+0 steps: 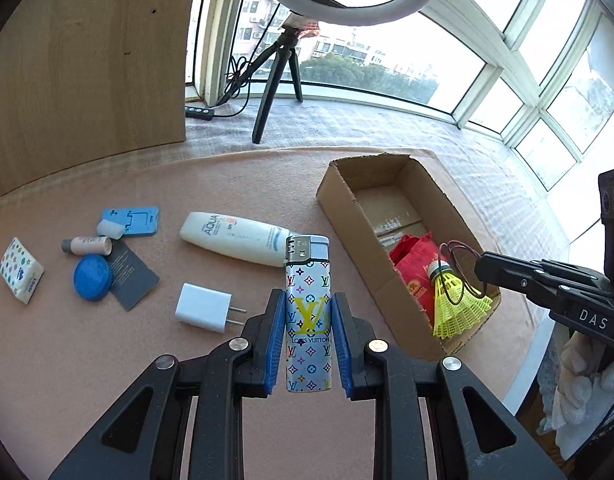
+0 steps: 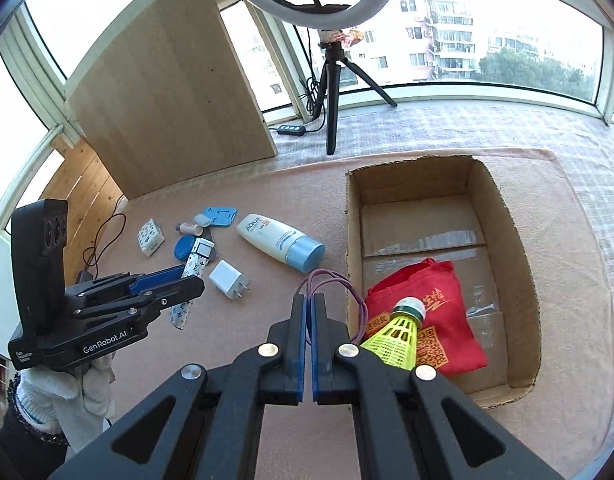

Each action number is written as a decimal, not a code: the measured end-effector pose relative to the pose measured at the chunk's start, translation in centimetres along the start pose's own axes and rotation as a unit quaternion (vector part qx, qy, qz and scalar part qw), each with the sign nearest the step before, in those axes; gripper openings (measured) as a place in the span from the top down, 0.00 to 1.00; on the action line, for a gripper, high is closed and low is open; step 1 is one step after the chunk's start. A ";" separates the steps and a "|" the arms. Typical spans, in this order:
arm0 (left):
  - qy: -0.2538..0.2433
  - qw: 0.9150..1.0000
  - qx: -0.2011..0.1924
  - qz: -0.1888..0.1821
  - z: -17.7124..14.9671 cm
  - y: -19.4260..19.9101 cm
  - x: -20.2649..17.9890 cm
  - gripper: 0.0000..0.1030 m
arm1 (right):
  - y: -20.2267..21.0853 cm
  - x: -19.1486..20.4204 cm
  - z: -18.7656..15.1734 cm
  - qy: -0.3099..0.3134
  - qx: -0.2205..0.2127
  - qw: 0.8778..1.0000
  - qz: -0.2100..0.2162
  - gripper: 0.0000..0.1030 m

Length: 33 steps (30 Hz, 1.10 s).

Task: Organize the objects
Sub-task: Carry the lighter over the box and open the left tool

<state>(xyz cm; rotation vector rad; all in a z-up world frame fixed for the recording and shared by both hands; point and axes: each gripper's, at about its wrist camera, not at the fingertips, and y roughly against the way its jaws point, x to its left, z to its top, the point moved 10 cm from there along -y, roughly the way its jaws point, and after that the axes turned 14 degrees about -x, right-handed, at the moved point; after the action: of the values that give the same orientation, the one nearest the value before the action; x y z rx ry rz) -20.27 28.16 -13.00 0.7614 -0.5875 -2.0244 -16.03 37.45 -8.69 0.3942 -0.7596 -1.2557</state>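
My left gripper (image 1: 309,322) is shut on a white lighter with a coloured monogram print (image 1: 309,300), held upright above the pink mat; from the right wrist the same gripper (image 2: 193,278) and lighter (image 2: 183,308) show at the left. My right gripper (image 2: 309,300) is shut on a thin purple hair tie (image 2: 331,278), whose loop sticks out past the fingertips by the near left edge of the cardboard box (image 2: 519,240). In the left wrist view, the right gripper (image 1: 479,267) holds the hair tie (image 1: 463,272) over the box (image 1: 347,216). A yellow shuttlecock (image 2: 399,336) lies on a red bag (image 2: 443,312) inside.
On the mat lie a white AQUA bottle with a blue cap (image 2: 279,242), a white charger plug (image 2: 229,274), a blue round lid (image 1: 93,278), a grey card (image 1: 133,274), a small tube (image 1: 87,246), a blue stand (image 1: 137,221) and a tissue pack (image 1: 21,270). A ring-light tripod (image 2: 333,92) and a wooden board (image 2: 167,92) stand behind.
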 end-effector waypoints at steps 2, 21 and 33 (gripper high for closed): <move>0.001 1.000 0.005 -0.014 0.8 -1.4 -1.5 0.76 | 0.4 -1.7 0.4 -0.006 -0.005 1.000 -0.012 0.98; -0.031 0.996 0.072 -0.047 1.6 -14.9 -10.9 0.76 | -1.1 -12.1 -2.6 -0.071 0.024 0.994 -0.074 0.98; -0.030 0.994 0.086 -0.052 1.5 -15.1 -10.9 0.75 | -0.8 -12.7 -2.7 -0.074 0.016 0.993 -0.090 0.67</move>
<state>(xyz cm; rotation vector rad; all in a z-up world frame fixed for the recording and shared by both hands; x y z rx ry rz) -25.11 45.33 -18.60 0.8507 -0.7799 -2.1180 -16.20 48.94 -14.84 0.4072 -0.8863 -1.4557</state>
